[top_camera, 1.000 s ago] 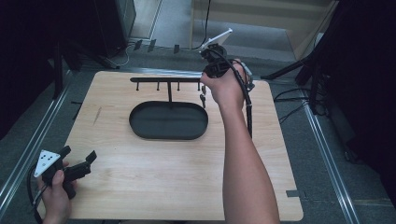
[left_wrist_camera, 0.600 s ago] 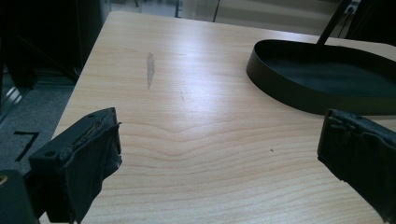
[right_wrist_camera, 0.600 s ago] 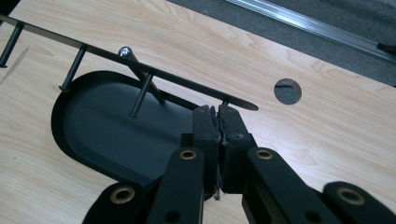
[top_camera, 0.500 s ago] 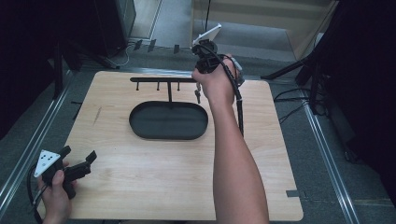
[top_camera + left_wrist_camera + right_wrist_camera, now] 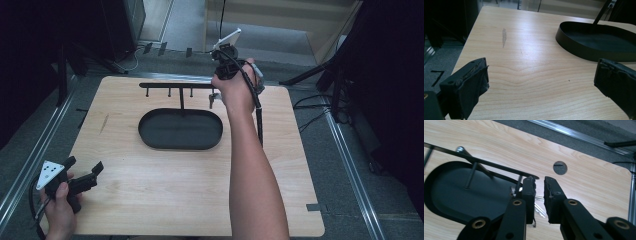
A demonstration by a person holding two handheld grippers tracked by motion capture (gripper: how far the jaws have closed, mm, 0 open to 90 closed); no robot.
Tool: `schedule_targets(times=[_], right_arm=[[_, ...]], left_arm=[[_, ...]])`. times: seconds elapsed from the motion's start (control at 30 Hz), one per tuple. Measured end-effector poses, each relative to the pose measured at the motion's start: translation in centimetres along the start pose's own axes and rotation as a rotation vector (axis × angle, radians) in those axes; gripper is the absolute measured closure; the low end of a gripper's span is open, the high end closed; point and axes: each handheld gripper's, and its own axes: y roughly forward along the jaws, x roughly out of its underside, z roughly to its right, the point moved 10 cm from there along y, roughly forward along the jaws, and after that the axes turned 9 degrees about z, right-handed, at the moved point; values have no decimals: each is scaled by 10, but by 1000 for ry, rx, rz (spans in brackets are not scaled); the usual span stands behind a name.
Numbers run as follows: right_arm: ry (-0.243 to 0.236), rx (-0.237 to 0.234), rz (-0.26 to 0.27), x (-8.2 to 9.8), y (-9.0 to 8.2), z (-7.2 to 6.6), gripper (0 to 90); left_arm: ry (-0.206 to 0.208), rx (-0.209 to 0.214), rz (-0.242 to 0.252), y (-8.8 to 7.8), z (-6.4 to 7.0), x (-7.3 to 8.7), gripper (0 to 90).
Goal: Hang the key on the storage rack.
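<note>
The right gripper jaws have just been parting, empty; silver keys hang released on the black metal hook rack.

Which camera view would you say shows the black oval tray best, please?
The high view: the whole black oval tray lies in sight from above, with its full rim and the post of the hook rack rising from it. The left gripper view gives a close, side-on look at one end, cut off at the edge. The right gripper view shows part of it.
</note>
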Motion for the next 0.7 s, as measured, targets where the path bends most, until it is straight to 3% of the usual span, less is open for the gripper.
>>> schedule_targets(times=[0.3,0.5,0.7], right_arm=[[20,6,-44,32,13,25,760],[55,-3,-93,67,26,45,741],[67,-11,-121,90,31,57,699]], left_arm=[[5,-1,-2,0,0,0,0],[10,-2,-3,1,1,0,0],[16,0,-10,1,2,1,0]])
